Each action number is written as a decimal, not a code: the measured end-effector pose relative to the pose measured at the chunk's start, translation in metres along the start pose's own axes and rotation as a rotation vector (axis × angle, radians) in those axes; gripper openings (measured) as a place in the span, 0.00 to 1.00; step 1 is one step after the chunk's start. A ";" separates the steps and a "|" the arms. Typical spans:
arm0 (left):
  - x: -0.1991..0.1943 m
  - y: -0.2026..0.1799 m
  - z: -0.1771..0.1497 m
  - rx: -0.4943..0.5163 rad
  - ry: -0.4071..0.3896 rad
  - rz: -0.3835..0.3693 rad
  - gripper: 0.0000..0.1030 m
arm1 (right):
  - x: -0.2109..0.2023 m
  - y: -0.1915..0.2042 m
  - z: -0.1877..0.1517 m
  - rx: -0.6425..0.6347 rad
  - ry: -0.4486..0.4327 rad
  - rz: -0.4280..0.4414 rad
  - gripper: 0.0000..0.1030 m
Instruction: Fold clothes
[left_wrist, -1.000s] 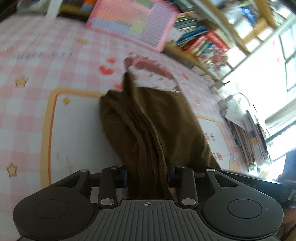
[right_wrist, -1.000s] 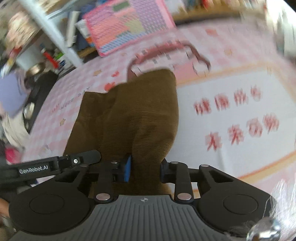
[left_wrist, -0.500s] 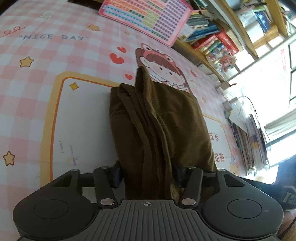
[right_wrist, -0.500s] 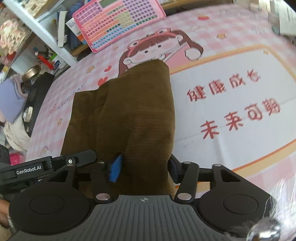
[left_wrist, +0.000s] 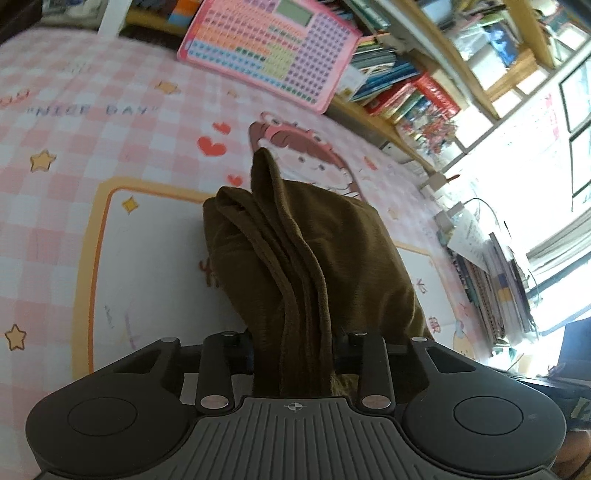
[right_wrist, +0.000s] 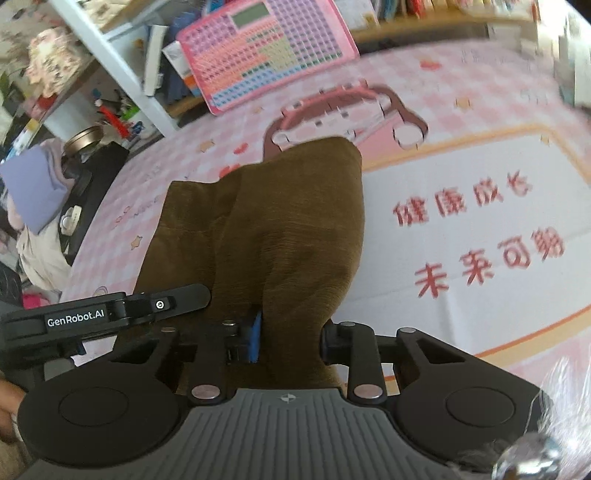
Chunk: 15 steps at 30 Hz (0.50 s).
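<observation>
A: Which way does the cloth (left_wrist: 295, 258) run?

B: It is brown and bunched in folds. Its long axis goes from the jaws away toward the far shelves, and a narrow tip sticks up at the far end. It lies on the pink checked surface (left_wrist: 74, 147), over the white panel with the orange border.

A: And the grippers?

B: The left gripper (left_wrist: 293, 354) has just been closing, and its jaws now pinch a thick bundle of folds at the near end. The right gripper (right_wrist: 290, 332) has also just been closing, and its jaws clamp the cloth's near edge. A blue pad shows on one finger.

A: The room?

B: From the left: a white shelf post, a pink board (left_wrist: 269, 48) leaning at the surface's far edge, books (left_wrist: 399, 92) on wooden shelves, then a book stack (left_wrist: 491, 273) by a bright window.
</observation>
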<state>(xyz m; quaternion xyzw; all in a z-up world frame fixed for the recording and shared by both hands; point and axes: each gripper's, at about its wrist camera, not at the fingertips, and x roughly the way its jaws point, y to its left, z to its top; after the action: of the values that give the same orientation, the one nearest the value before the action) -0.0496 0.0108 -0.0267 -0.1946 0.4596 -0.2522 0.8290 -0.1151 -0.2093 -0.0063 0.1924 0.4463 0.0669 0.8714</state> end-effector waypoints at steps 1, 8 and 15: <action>-0.002 -0.002 -0.001 0.008 -0.008 -0.003 0.31 | -0.003 0.002 0.000 -0.012 -0.012 -0.003 0.25; -0.009 -0.016 -0.004 0.030 -0.035 0.002 0.31 | -0.016 0.002 0.000 -0.047 -0.043 -0.002 0.25; -0.004 -0.034 -0.008 0.024 -0.048 0.024 0.31 | -0.024 -0.014 0.004 -0.066 -0.040 0.020 0.25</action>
<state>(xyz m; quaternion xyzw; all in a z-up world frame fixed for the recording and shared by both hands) -0.0666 -0.0146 -0.0096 -0.1850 0.4390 -0.2430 0.8450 -0.1271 -0.2304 0.0079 0.1692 0.4242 0.0865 0.8854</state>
